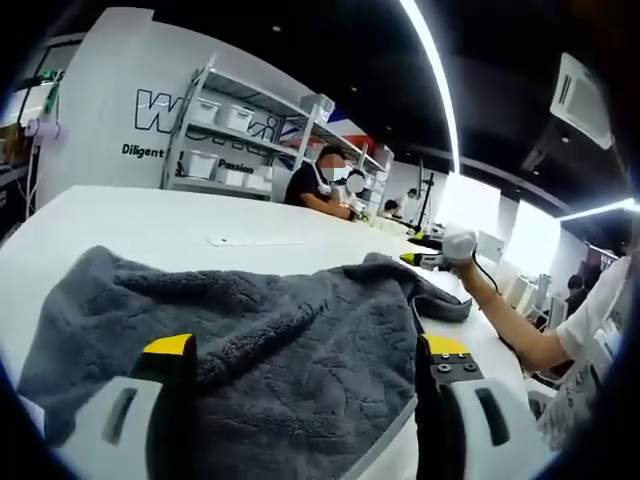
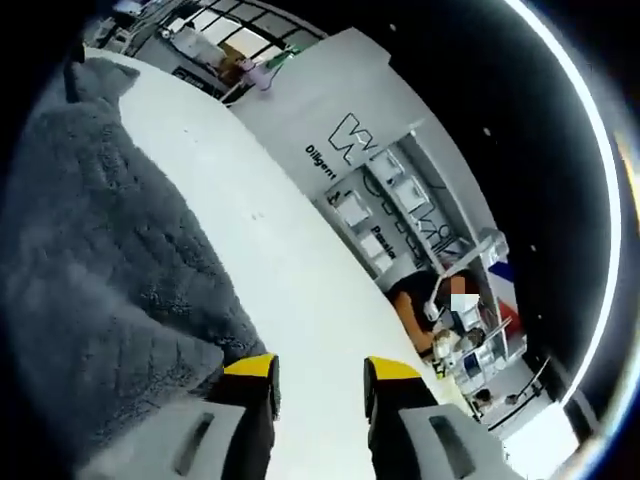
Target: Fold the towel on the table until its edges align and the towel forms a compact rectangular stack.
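Wall lettering reads "Diligent" — with "Passion" on the shelving. The grey towel lies rumpled on the white table, between the spread left gripper jaws; the right gripper stands parted beside the towel's edge, holding nothing.

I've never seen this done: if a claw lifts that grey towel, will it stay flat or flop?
Probably flop: the grey towel already lies rumpled in soft folds. Its thick, fuzzy pile suggests it grips rather than slips. It likely drags on the white table.
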The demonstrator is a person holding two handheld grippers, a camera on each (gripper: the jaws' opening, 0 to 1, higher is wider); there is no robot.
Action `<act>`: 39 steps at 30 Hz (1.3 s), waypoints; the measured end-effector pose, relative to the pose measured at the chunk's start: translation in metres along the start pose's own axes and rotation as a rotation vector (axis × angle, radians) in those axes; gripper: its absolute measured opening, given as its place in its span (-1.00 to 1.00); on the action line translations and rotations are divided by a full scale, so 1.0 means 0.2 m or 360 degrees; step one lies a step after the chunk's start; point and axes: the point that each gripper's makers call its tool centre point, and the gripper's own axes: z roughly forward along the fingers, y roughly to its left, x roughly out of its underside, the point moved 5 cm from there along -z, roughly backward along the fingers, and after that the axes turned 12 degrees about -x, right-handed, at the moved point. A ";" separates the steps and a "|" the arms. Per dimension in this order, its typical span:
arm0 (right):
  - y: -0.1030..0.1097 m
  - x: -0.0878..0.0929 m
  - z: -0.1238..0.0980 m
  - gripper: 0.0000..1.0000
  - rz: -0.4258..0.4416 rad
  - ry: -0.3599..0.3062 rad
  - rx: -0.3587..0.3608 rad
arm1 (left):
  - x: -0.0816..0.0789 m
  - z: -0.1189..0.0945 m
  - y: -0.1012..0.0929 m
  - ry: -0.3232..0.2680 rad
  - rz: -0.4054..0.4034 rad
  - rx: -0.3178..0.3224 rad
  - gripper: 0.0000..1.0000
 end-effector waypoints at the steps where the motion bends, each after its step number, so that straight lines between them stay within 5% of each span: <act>1: -0.01 0.01 -0.01 -0.17 0.0052 -0.0014 0.0001 | 0.00 0.00 0.00 -0.0002 -0.0001 -0.0003 0.90; 10: -0.06 -0.02 -0.07 0.16 0.0537 -0.0315 -0.0126 | 0.00 0.00 0.02 -0.0009 -0.0003 -0.0023 0.90; 21: 0.05 -0.04 -0.01 0.98 0.0659 -0.0349 -0.0437 | -0.03 -0.03 0.06 -0.0055 0.0026 -0.0064 0.91; 27: 0.10 -0.06 -0.01 0.99 0.0792 -0.0386 -0.0614 | -0.06 -0.05 0.13 -0.0132 0.0066 -0.0140 0.93; 35: 0.13 -0.08 -0.01 0.99 0.0817 -0.0416 -0.0664 | -0.09 -0.03 0.12 -0.0174 0.0111 -0.0123 0.95; 39: 0.13 -0.08 -0.01 0.99 0.0843 -0.0426 -0.0673 | -0.13 -0.05 0.18 -0.0200 0.0051 -0.0201 0.94</act>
